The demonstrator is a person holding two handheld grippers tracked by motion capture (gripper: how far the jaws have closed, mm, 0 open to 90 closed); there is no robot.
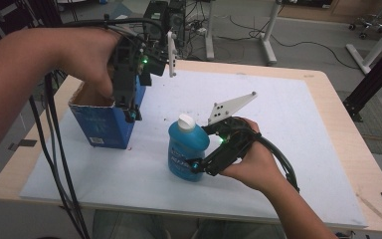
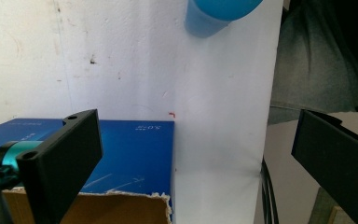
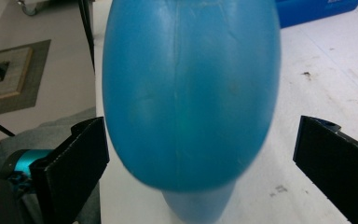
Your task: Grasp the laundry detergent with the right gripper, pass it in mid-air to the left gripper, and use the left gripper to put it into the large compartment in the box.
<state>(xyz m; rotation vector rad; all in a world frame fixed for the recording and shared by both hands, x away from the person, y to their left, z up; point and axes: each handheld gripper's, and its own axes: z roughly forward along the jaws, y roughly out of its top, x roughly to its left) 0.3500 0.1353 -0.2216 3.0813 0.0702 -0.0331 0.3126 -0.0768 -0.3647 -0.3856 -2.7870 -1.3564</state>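
Box at left, bottle mid-frame, white mat open to the right.

My left gripper (image 1: 132,112) hangs jaws apart over the blue box (image 1: 104,124)'s torn rim; blue bottle (image 1: 186,147) stands upright, cap up, between my right gripper (image 1: 199,164)'s spread jaws, untouched.

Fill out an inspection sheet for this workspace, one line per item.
Surface: white mat on a wooden table, with small marks and stains.
Job's things: blue bottle with a white cap, upright; open blue box left of it, standing apart.
Clutter: nothing seen.
Grippers: right gripper open, fingers either side of the bottle, gaps showing in the right gripper view; left gripper open at the box's right wall, one finger over the box opening.
Cables: black cables hang off the table's left side; another trails from the right gripper.
Surroundings: table legs, floor cables, equipment behind the table.
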